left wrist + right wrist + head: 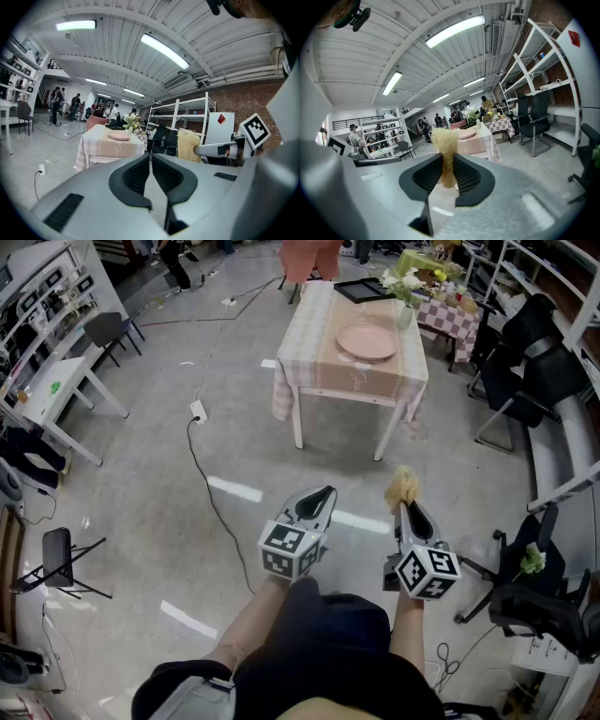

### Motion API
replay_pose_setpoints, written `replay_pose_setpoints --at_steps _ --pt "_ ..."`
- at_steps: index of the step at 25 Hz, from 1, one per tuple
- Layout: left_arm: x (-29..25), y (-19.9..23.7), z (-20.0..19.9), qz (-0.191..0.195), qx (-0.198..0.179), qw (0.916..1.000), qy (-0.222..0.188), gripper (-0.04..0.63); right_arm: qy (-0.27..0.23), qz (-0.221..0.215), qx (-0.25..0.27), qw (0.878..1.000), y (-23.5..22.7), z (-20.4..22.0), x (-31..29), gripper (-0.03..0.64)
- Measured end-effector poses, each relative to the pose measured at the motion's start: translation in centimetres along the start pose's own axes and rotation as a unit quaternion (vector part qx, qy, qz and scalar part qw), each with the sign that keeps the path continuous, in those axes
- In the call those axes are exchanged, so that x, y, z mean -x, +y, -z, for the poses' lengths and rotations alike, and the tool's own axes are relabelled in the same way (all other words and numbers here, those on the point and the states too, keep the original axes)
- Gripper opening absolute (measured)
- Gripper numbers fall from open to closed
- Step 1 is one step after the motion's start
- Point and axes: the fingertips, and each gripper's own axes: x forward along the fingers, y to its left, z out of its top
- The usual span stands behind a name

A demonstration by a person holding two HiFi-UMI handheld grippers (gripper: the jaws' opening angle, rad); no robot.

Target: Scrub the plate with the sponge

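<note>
Your right gripper [406,509] has its jaws clamped on the yellow, stringy scrubbing sponge [405,486], which sticks forward out of the tips with its long axis running along the jaws. Your left gripper [322,495] has its jaws closed together with nothing between them. The round pink plate [367,341] lies flat on the table draped in a pale checked cloth [309,334], straight ahead of you and well apart from both grippers, with open grey floor between. It sits almost on a line between your 2 grippers, a touch nearer the right one; in the right gripper view it shows just right of the sponge. So the coming move is probably a walk forward, then bringing the sponge down onto the plate's face while the left jaws steady the rim. Nothing shows on the plate. A black tray [364,289] rests at the table's far end, contents unclear, and a vase of white flowers [404,307] stands just beside the plate.
</note>
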Motion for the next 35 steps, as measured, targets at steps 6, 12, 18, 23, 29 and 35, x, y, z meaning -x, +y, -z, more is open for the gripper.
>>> replay_pose_setpoints --at_steps 6,12,18,23,29,35 --pt "0.8 -1.5 1.8 -0.001 0.003 1.0 0.001 0.026 0.012 -0.014 0.001 1.0 0.5 1.9 0.8 0.074" --pt "0.4 -1.6 2.6 -0.006 0.013 0.9999 0.006 0.026 0.023 -0.045 0.001 0.999 1.3 1.8 0.6 0.081" --pt "-2.8 -0.9 2.0 0.003 0.01 0.9999 0.003 0.026 0.027 -0.04 0.018 0.999 0.2 1.3 -1.7 0.081" --pt "-5.9 0.3 0.7 0.011 0.007 0.9999 0.005 0.026 0.031 -0.036 0.019 0.999 -1.2 0.2 -4.7 0.081" --pt "-9.5 2.7 -0.4 0.006 0.006 0.9999 0.011 0.026 0.04 -0.034 0.014 0.998 -2.7 -0.7 -9.0 0.081" --pt "-12.4 5.3 -1.5 0.005 0.014 0.9997 0.02 0.026 0.05 -0.033 0.005 0.998 -3.7 -1.8 -13.1 0.081"
